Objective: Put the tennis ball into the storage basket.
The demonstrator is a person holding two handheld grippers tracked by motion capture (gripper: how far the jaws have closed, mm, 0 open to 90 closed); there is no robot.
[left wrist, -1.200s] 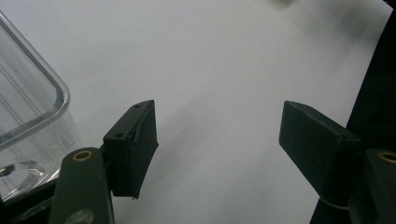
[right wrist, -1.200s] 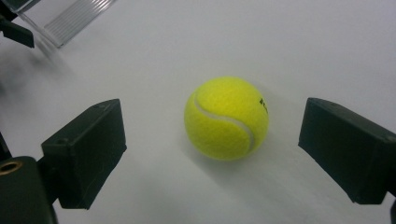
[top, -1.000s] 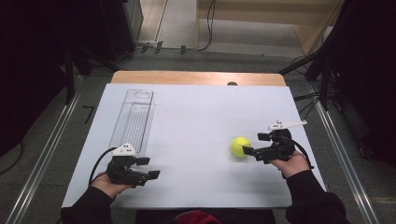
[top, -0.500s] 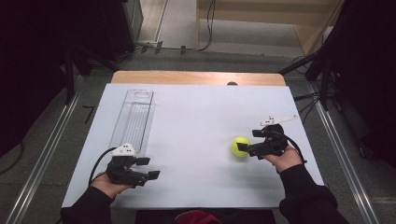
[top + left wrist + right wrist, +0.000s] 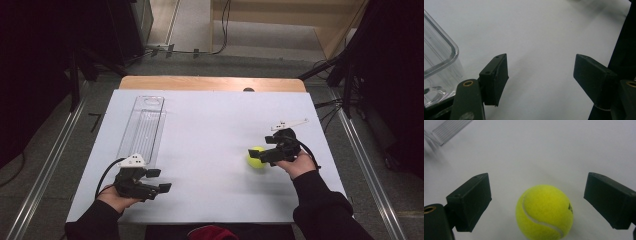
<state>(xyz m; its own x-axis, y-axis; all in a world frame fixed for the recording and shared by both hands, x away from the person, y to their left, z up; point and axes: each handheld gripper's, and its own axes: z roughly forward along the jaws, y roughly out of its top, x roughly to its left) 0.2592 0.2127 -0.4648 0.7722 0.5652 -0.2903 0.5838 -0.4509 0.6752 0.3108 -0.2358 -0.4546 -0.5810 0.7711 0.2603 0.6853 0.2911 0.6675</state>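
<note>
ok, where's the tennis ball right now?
In the high view the tennis ball sits on the white table, right side, just ahead of the right gripper; in the right gripper view it lies between the open jaws, untouched.

A long clear plastic tray (image 5: pixel 144 129) is laid on the white table top (image 5: pixel 210 130), lengthwise along its left part. Beyond the far edge of the white top, a strip of bare wood (image 5: pixel 210 83) is seen. Metal rails (image 5: pixel 45 175) are run along the floor beside the table, and cables (image 5: pixel 220 30) are trailed behind it.
</note>
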